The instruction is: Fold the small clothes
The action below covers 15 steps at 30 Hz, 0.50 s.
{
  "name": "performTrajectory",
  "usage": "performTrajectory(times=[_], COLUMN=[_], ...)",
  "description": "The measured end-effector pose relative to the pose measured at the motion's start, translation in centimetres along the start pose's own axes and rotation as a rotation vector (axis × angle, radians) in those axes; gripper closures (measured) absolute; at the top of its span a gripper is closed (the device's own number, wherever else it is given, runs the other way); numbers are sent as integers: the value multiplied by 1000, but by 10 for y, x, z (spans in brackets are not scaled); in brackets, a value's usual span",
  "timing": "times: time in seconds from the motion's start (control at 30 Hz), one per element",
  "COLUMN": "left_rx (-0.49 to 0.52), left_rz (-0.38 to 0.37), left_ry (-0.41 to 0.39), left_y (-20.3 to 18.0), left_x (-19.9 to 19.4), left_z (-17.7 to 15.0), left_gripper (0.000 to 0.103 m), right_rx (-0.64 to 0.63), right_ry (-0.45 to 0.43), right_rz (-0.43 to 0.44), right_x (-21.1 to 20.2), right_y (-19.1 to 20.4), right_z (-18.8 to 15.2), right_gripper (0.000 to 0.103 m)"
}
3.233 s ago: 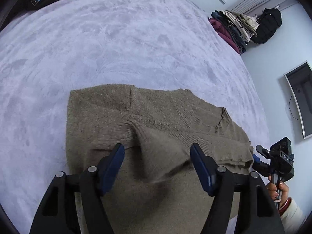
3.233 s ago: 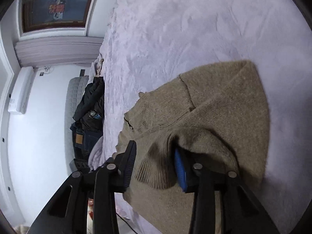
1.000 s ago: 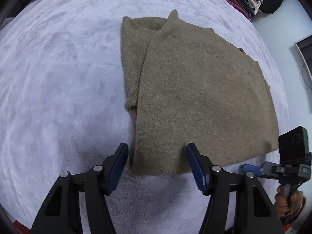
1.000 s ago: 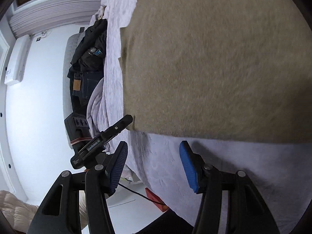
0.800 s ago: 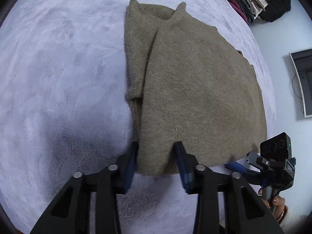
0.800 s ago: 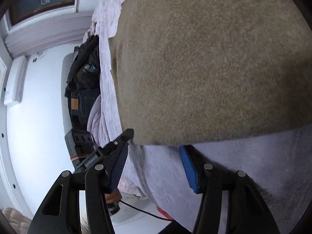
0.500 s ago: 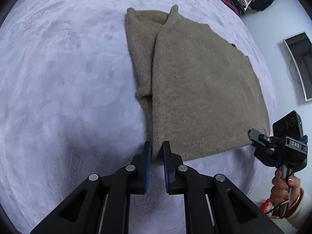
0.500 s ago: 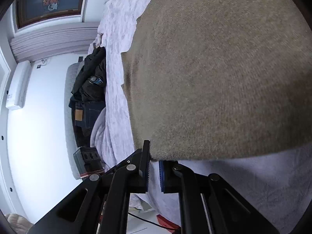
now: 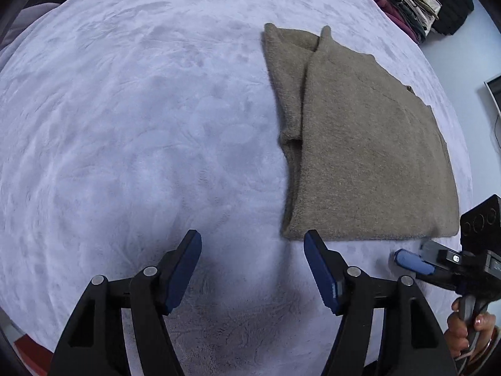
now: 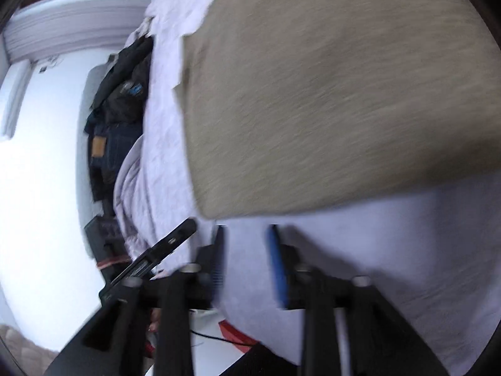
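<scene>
- As we look down from the left wrist, our left gripper (image 9: 252, 261) has its jaws opening with nothing between them, poised just off the near left corner of the folded brown sweater (image 9: 360, 144), which lies flat on the lilac bed cover (image 9: 125, 125).
- At the right edge of that view our right gripper (image 9: 410, 261) shows, carried in a hand (image 9: 469, 335); a pile of clothes (image 9: 404, 3) sits at the far corner.
- From the right wrist, blurred, the right gripper (image 10: 247, 257) is likewise opening and empty, just short of the sweater's (image 10: 328, 94) near hem.
- We judge the fold just laid down and released; next we would need fresh corner grips for another fold, or a move to the pile.
- No writing is readable; a tan patch on dark jeans (image 10: 103, 153) is too blurred.
</scene>
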<state>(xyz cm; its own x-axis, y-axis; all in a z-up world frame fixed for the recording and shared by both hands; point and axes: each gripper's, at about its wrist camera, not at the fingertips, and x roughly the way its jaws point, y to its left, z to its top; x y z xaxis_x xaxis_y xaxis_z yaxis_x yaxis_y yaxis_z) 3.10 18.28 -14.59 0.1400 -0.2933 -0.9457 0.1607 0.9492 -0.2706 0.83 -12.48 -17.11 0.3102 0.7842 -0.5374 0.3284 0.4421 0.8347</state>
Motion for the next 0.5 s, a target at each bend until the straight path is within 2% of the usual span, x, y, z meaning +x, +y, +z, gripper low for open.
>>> performTrajectory(times=[0.03, 0.1, 0.17, 0.3, 0.33, 0.37, 0.43, 0.5], left_rx=[-14, -36, -52, -57, -61, -67, -61, -56], left_rz=[9, 22, 33, 66, 64, 59, 54, 63], left_ry=[-7, -22, -29, -41, -38, -32, -16, -6], left_y=[4, 10, 16, 30, 33, 37, 44, 46], left_x=[-1, -4, -9, -20, -20, -19, -14, -5], left_z=[-1, -3, -5, -12, -14, -17, -23, -28], left_gripper=[34, 34, 34, 34, 34, 34, 34, 34], right_rx=[-11, -11, 29, 108, 115, 120, 108, 55], right_ry=[11, 30, 37, 36, 34, 31, 29, 10], right_rz=[23, 59, 113, 163, 174, 181, 177, 157], right_x=[8, 29, 59, 100, 103, 106, 105, 97], right_y=[5, 13, 15, 16, 18, 21, 28, 39], right_z=[-3, -7, -2, 11, 13, 16, 19, 18], right_gripper=[39, 39, 40, 40, 47, 68, 91, 92])
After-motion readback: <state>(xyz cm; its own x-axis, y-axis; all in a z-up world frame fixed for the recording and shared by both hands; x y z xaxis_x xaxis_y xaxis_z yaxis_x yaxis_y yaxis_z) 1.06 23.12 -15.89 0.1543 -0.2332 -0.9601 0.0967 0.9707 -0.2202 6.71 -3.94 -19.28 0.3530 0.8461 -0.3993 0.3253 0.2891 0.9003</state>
